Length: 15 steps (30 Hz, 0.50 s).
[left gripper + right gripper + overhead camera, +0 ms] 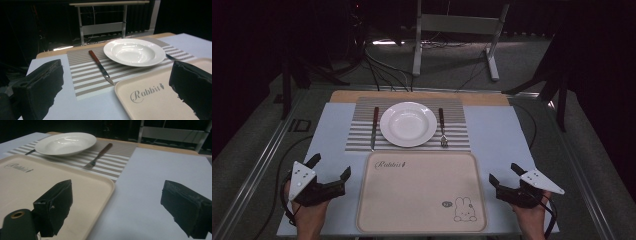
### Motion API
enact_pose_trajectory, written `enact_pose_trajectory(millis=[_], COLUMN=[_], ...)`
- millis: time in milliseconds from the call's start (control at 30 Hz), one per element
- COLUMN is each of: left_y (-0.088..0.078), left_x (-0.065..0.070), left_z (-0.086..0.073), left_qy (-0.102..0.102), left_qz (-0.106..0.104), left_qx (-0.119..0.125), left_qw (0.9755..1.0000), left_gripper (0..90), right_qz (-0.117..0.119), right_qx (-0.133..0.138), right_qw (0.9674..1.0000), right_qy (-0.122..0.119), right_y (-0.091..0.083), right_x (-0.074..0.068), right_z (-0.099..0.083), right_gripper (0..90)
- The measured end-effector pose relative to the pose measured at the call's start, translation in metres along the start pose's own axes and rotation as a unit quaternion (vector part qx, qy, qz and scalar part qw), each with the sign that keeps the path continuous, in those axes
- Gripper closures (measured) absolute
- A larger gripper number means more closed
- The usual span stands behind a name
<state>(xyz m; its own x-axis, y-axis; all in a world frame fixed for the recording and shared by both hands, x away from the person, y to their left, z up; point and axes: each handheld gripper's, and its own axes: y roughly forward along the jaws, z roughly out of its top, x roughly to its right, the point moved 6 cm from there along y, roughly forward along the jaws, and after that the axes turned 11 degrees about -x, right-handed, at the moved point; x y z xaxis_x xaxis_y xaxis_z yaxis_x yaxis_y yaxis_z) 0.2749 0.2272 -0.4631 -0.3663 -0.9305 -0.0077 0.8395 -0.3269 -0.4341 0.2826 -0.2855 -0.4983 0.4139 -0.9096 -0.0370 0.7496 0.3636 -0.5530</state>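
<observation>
Tongs sit at the bottom corners of the high view: the left tongs (pixel 330 169) at lower left, the right tongs (pixel 505 174) at lower right, each with black, blocky jaws spread wide, released and grasping nothing, touching nothing. Between them lies the tray (pixel 422 227), a cream rectangle with rounded corners, a raised rim, smooth matte surface, a script word printed near its upper edge and a small rabbit drawing at its lower right. It rests on the pale blue tabletop (pixel 502 135), nearest both tongs. Above it in the frame is a striped, ribbed placemat (pixel 457 140) bearing a glossy white round plate (pixel 408 124), with a wooden-handled knife (pixel 374 127) left of the plate and a wooden-handled fork (pixel 442 127) right of it.
</observation>
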Motion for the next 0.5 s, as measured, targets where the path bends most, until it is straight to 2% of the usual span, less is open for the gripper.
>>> enact_pose_trajectory(millis=[33, 200, 500], left_y=[-0.0009, -0.0009, 0.0013], left_x=[-0.0018, -0.0051, -0.0097], left_z=[-0.0007, -0.0027, -0.0047], left_qy=[-0.010, -0.015, -0.024], left_qz=[0.001, 0.007, 0.020], left_qx=[0.001, -0.003, -0.012], left_qw=[0.9999, 0.9998, 0.9994], left_gripper=[0.0, 0.0, 0.0], right_qz=[-0.004, -0.002, -0.003], right_qx=[-0.001, -0.003, -0.004], right_qw=[1.0000, 0.9999, 0.9998], right_qy=[0.004, 0.016, 0.017], right_y=[0.0000, -0.0001, -0.0021], right_x=[0.0010, 0.0018, -0.0031], right_z=[-0.0003, 0.0001, 0.0059], right_gripper=[10.5, 10.5, 10.7])
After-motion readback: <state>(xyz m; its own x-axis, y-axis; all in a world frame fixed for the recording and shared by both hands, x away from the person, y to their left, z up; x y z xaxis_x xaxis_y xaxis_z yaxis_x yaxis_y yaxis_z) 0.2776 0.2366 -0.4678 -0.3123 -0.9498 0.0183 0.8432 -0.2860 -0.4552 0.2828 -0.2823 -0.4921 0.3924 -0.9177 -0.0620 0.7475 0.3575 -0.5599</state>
